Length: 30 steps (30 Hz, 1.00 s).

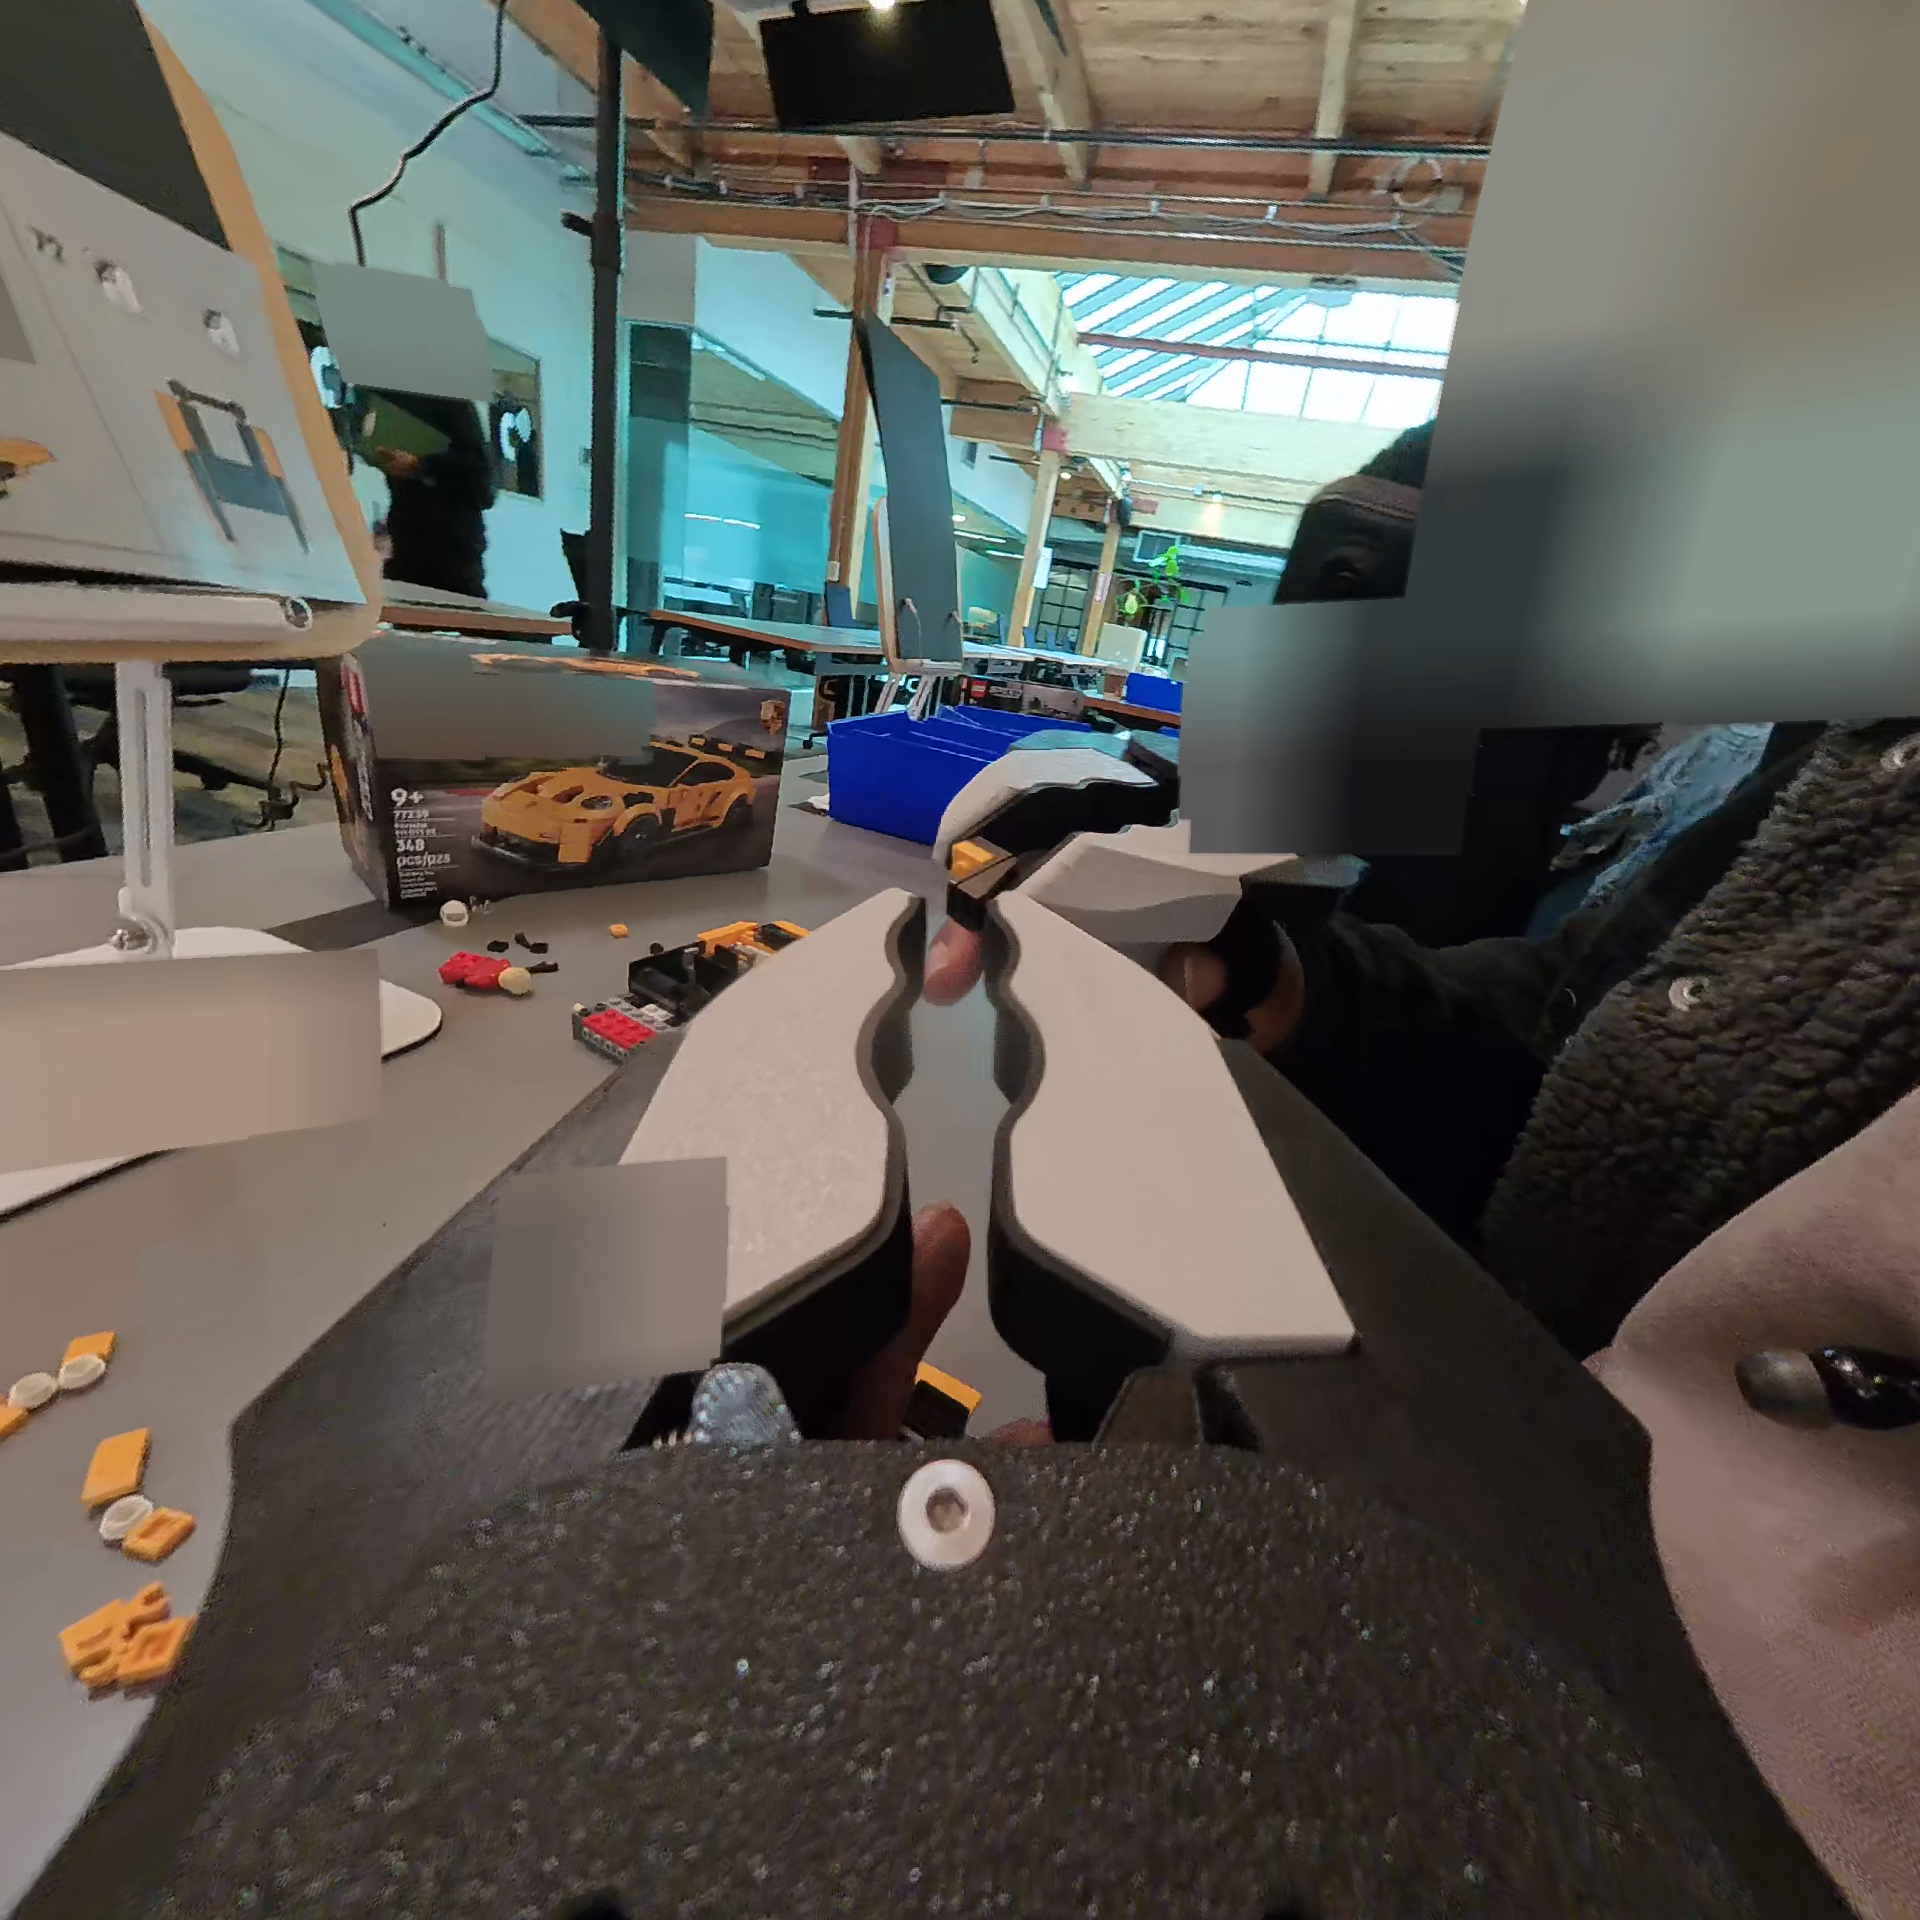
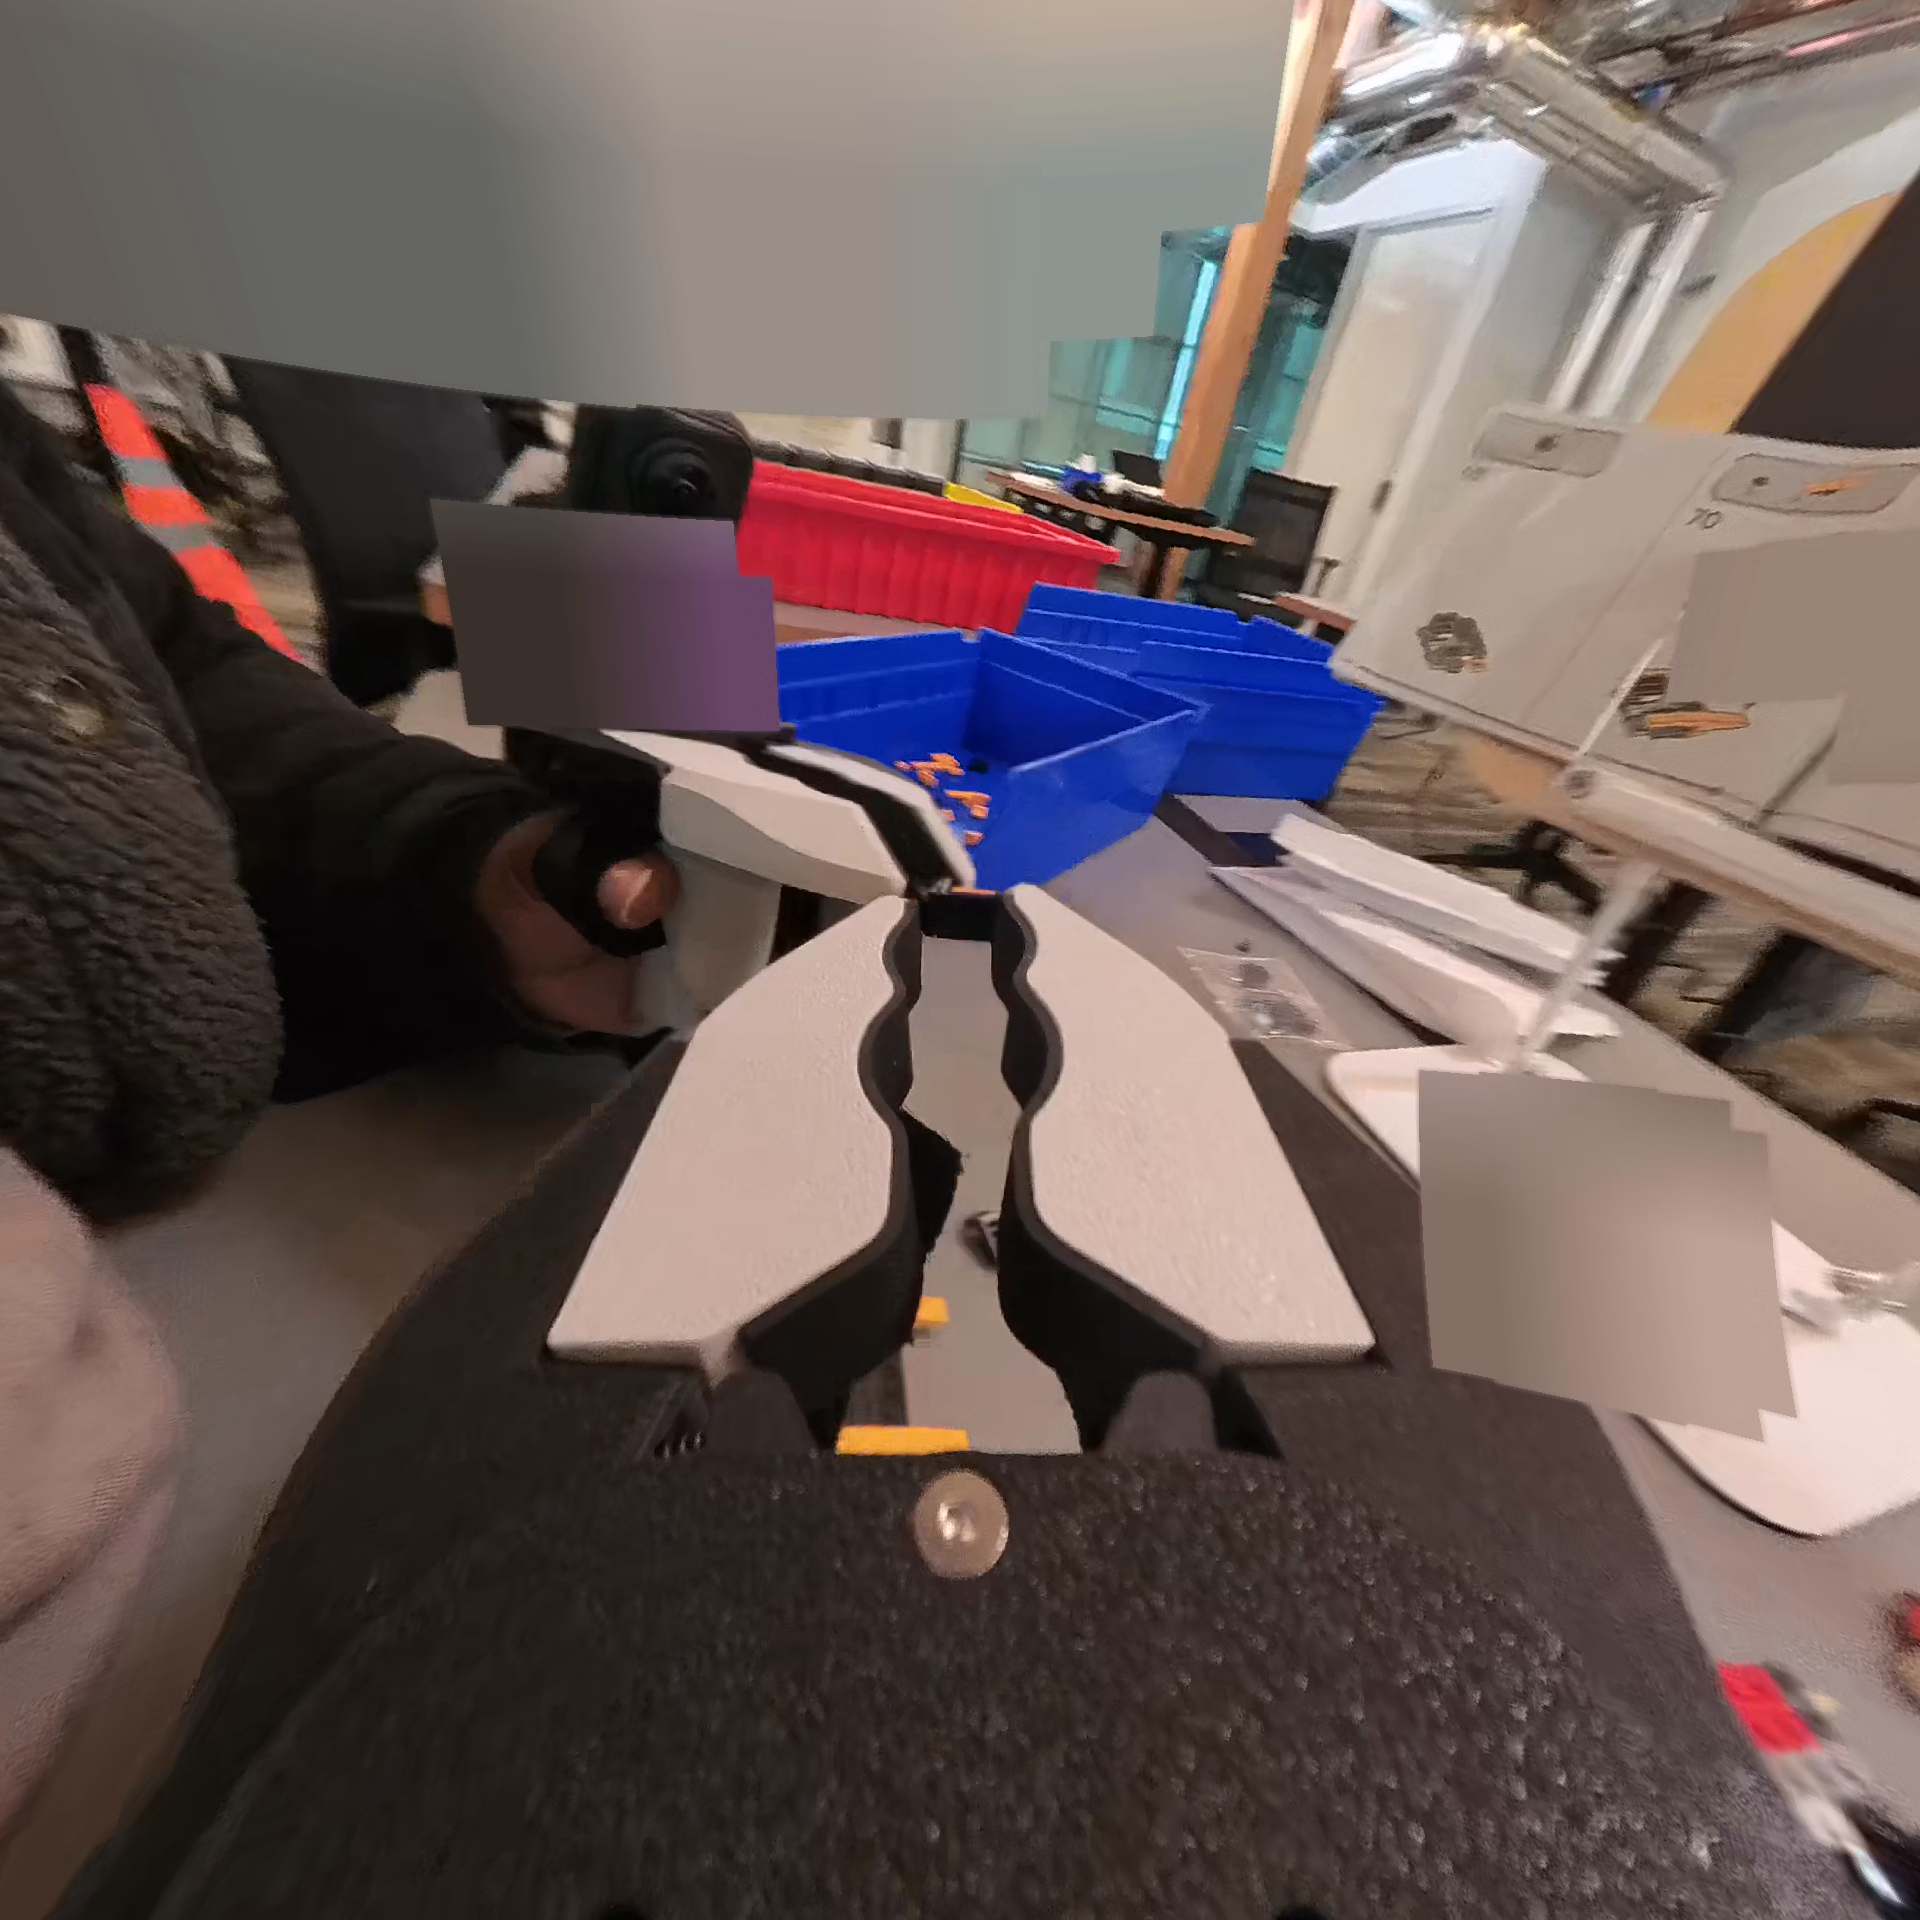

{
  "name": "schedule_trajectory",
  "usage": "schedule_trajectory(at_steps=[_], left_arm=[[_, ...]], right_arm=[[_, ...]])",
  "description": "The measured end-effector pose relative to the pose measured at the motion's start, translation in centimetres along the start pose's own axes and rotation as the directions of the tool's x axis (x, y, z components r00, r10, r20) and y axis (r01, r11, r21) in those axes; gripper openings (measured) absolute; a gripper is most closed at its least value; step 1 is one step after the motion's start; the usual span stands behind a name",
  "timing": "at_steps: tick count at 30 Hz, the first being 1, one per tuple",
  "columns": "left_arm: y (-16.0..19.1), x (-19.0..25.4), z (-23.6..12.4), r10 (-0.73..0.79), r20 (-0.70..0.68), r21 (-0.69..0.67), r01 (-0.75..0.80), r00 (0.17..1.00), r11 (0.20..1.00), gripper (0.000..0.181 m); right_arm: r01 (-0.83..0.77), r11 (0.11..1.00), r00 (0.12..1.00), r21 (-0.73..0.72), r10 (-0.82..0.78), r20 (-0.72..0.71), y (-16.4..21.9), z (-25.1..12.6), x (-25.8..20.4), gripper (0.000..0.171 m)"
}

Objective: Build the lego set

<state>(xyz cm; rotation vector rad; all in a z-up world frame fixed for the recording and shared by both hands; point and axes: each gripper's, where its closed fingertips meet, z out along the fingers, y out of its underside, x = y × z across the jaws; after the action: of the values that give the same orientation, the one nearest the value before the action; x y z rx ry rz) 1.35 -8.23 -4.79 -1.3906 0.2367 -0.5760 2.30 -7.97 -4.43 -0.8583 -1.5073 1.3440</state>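
Grey-padded tongs met tip to tip above the tabletop (image 1: 312,1278): the left gripper (image 1: 954,914) and the right gripper (image 2: 961,914) each pinched narrow on one small black lego piece (image 2: 958,916) between them. Beyond sat the half-built lego car (image 1: 686,982), loose orange pieces (image 1: 120,1465) near the table's left edge, the set's box (image 1: 561,790) and blue bins (image 2: 1049,748).

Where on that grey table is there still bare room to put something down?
Bare grey table lies between the white stand base and the loose orange pieces. It is crowded ahead: the half-built car, red bricks and the set box. Farther right, the blue bins.
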Motion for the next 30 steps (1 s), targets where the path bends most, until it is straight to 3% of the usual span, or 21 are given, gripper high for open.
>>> schedule_trajectory(at_steps=[3,7,12,30], left_arm=[[-0.4,0.7,-0.1,0.005,-0.08,0.005,-0.004,0.997,1.0,0.021],[0.0,2.1,-0.2,0.039,-0.163,-0.028,-0.044,0.986,0.999,0.007],[0.1,2.3,-0.3,0.054,-0.175,-0.065,-0.066,0.983,0.996,0.007],[1.7,1.3,-0.2,0.059,-0.169,-0.113,-0.079,0.984,0.99,0.007]], right_arm=[[-0.086,0.996,0.99,0.026,0.083,0.116,0.1,-0.2,-0.8,0.013],[-0.151,0.987,0.968,0.056,0.136,0.213,0.0,-0.3,-1.9,0.013],[-0.197,0.979,0.952,0.053,0.178,0.25,0.0,-0.2,-2.1,0.013],[-0.141,0.987,0.965,-0.08,0.155,0.211,1.9,0.0,-1.4,0.013]])
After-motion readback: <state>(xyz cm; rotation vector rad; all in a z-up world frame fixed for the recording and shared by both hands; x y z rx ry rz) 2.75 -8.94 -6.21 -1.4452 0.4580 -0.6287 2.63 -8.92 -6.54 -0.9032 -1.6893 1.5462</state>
